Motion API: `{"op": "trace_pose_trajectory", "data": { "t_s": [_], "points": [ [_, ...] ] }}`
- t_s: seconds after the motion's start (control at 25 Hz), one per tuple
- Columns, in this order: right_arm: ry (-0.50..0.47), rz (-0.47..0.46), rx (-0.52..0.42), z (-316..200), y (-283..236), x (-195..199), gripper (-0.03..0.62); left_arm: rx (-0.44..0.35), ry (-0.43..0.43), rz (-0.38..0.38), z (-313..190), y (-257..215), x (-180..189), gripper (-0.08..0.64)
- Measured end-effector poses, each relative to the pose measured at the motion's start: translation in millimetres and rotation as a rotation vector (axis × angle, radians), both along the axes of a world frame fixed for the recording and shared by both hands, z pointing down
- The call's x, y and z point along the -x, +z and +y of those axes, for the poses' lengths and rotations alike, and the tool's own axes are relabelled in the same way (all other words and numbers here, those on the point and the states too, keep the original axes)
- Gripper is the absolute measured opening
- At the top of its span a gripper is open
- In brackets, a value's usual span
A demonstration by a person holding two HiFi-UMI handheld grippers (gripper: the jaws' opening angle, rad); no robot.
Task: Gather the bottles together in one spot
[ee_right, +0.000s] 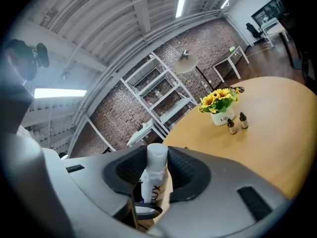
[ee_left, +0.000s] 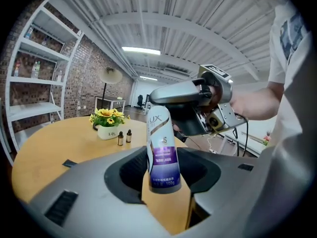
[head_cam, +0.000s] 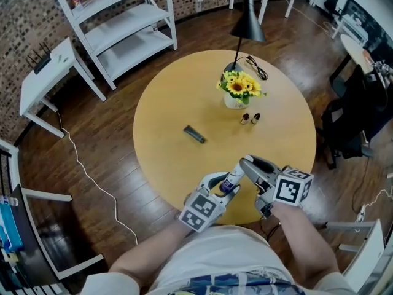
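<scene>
**A:** Holding the bottle (head_cam: 233, 178) from both ends, are they?

**B:** Yes. The left gripper (head_cam: 226, 187) has its jaws clamped on the lower body, above the base. The right gripper (head_cam: 244, 165) has narrow jaws pressed on the white cap. The bottle hangs tilted in the air over the near edge of the table (head_cam: 178, 91).

**A:** And the others?

**B:** Two small bottles (head_cam: 250, 118) stand side by side just beside the vase (head_cam: 235, 101), well apart from this one.

**A:** What worries you?

**B:** The cap grip. It looks smooth and round, and the pads catch only the top. If the left jaws let go, I'd expect the heavy body to swing or slide out. This close to the rim, it could fall off the table.

**A:** Anything else?

**B:** Pulling while both still grip could twist it loose. Later, setting it down too close could tip the small bottles or nudge the vase.
</scene>
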State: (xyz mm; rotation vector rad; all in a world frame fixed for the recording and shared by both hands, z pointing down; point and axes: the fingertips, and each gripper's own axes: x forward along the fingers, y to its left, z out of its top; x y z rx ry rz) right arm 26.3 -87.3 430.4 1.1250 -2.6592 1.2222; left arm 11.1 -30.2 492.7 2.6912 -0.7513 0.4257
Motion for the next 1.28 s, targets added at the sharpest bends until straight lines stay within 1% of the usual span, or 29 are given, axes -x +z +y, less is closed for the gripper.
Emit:
{"op": "trace_pose_trajectory", "data": {
  "t_s": [0.12, 0.24, 0.32, 0.44, 0.52, 0.6, 0.68, 0.84, 1.04, 1.16, 1.28],
  "points": [
    [-0.027, 0.027, -0.004, 1, 4, 12, 0.13, 0.003, 0.019, -0.048, -2, 10, 8, 0.198],
    [-0.058, 0.114, -0.074, -7, 4, 20, 0.129, 0.021, -0.002, -0.086, -9, 17, 24, 0.199],
    [-0.054, 0.194, -0.134, -19, 5, 19, 0.129, 0.049, -0.036, -0.103, -14, 23, 43, 0.199],
    [-0.022, 0.301, -0.207, -47, 11, 13, 0.129, 0.113, -0.095, -0.115, -19, 33, 74, 0.199],
    [0.006, 0.368, -0.246, -68, 19, 6, 0.129, 0.167, -0.151, -0.104, -21, 40, 94, 0.199],
    [0.042, 0.41, -0.27, -90, 27, -2, 0.129, 0.221, -0.21, -0.081, -22, 45, 113, 0.199],
    [0.09, 0.424, -0.286, -113, 35, -11, 0.129, 0.258, -0.253, -0.072, -20, 48, 133, 0.199],
    [0.166, 0.441, -0.312, -162, 57, -22, 0.13, 0.311, -0.301, -0.091, -10, 59, 168, 0.199],
    [0.18, 0.52, -0.352, -212, 91, -23, 0.13, 0.364, -0.361, -0.121, 4, 75, 207, 0.199],
    [0.188, 0.534, -0.366, -233, 107, -21, 0.13, 0.389, -0.393, -0.131, 10, 82, 224, 0.199],
    [0.203, 0.548, -0.364, -246, 122, -23, 0.13, 0.409, -0.412, -0.131, 12, 88, 233, 0.199]
  ]
}}
